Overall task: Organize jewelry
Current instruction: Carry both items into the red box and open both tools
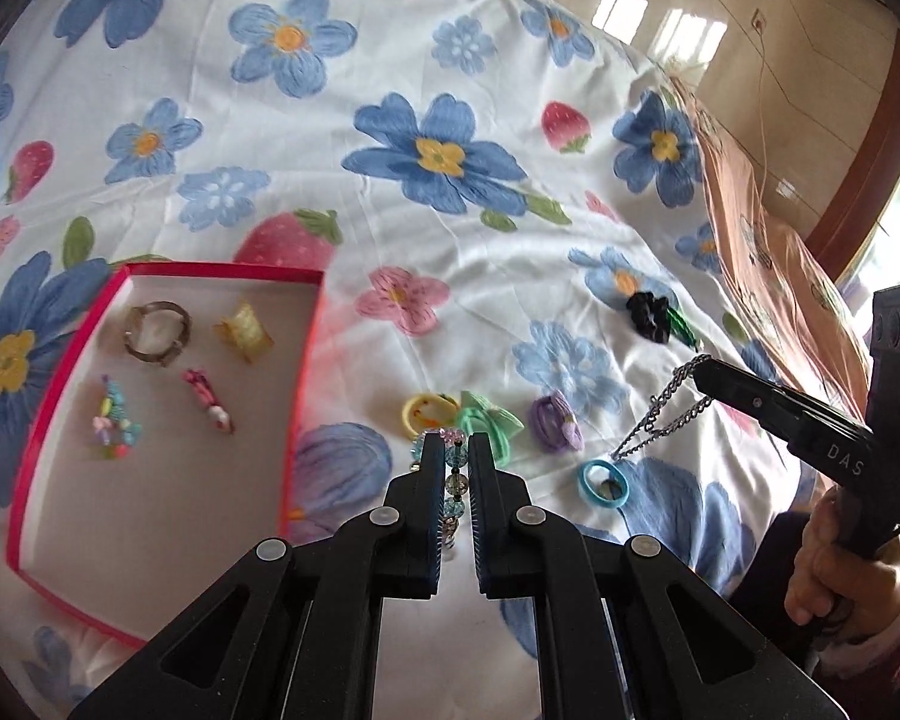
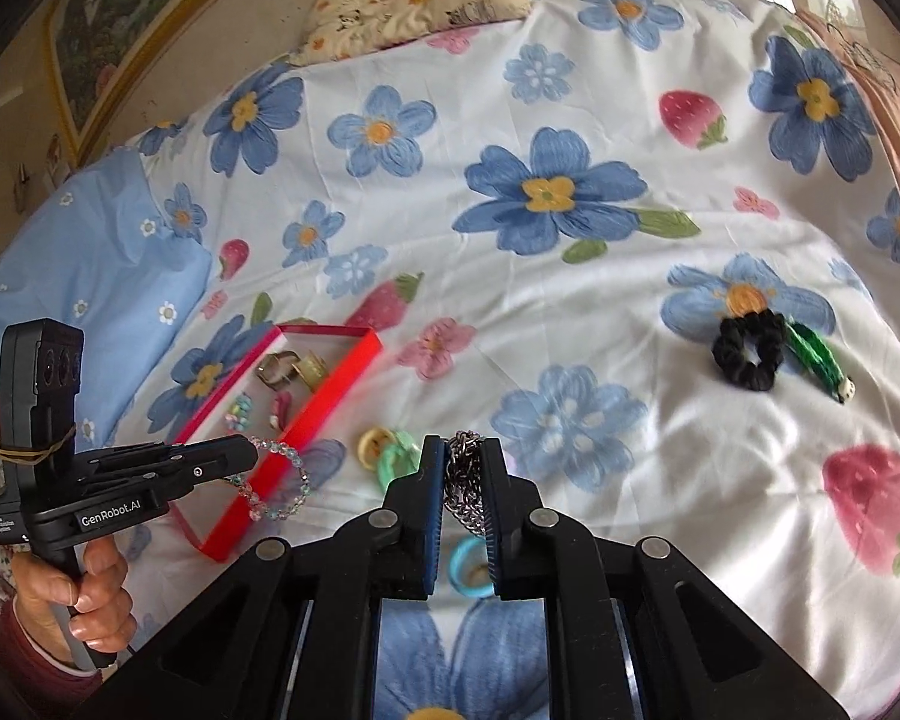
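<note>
My left gripper (image 1: pixel 455 450) is shut on a clear beaded bracelet (image 1: pixel 453 483), held above the bedsheet just right of the red-rimmed tray (image 1: pixel 306 354); the bracelet also shows in the right wrist view (image 2: pixel 282 483). My right gripper (image 2: pixel 462 456) is shut on a silver chain (image 2: pixel 465 483), which hangs from it in the left wrist view (image 1: pixel 660 420). The tray holds a grey bracelet (image 1: pixel 156 333), a yellow clip (image 1: pixel 243 333), a pink piece (image 1: pixel 210 399) and a multicoloured bead piece (image 1: pixel 114 420).
On the floral sheet lie a yellow hair tie (image 1: pixel 429 414), a green one (image 1: pixel 486 423), a purple one (image 1: pixel 555 423), a blue one (image 1: pixel 603 477), a black scrunchie (image 2: pixel 747 354) and a green band (image 2: pixel 819 366). Pillows lie at the far edge.
</note>
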Tool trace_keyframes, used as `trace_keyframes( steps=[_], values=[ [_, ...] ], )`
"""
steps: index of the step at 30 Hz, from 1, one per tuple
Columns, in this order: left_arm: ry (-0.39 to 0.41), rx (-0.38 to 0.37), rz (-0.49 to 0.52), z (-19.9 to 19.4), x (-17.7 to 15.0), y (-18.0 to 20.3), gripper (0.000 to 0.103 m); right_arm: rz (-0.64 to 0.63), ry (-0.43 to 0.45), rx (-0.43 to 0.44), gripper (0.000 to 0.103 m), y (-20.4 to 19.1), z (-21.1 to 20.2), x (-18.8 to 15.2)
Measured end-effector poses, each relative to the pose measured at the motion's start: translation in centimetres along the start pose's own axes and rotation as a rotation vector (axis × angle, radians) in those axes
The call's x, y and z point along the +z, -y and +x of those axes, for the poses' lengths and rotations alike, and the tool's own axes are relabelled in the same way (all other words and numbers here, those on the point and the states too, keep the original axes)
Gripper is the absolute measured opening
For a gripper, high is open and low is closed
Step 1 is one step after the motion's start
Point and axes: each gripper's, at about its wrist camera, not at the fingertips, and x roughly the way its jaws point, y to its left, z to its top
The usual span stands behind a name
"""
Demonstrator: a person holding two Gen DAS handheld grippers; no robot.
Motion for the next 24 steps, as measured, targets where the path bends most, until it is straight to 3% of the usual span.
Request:
trace_keyframes(
  steps=[7,16,24],
  values=[
    [0.046,0.037,-0.057,-3.1,-0.6,-2.9,0.006,-0.065,0.016,0.072,0.011,-4.1,0.9,1.9],
    [0.077,0.093,-0.139,-5.7,-1.5,-6.8,0.006,-0.134,-0.031,0.183,0.011,-9.7,4.4,2.5],
    [0.068,0.130,-0.193,-5.7,-1.8,-9.6,0.006,-0.177,-0.084,0.248,0.011,-13.5,7.6,2.3]
  ],
)
